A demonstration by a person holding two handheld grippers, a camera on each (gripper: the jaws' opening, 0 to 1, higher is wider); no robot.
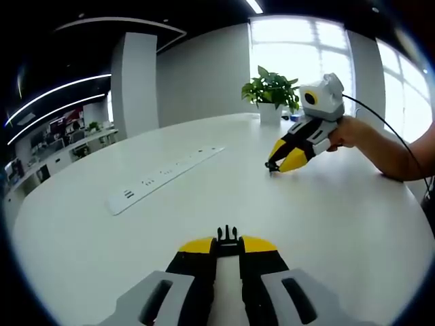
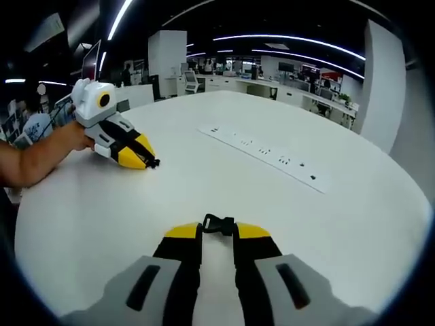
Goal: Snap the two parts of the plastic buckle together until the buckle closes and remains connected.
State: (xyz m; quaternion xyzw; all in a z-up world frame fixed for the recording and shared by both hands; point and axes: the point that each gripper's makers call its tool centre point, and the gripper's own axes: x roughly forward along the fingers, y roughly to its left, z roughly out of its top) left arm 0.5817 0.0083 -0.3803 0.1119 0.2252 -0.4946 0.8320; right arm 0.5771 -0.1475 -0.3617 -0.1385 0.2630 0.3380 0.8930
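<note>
Two black buckle halves [image 1: 228,236], [image 2: 218,224], apparently unjoined

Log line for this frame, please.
left gripper: shut on pronged buckle half | right gripper: shut on socket half | halves apart, unjoined | table

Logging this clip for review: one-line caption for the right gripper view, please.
Right gripper shut on a black buckle part above the white table; left gripper rests opposite.
</note>
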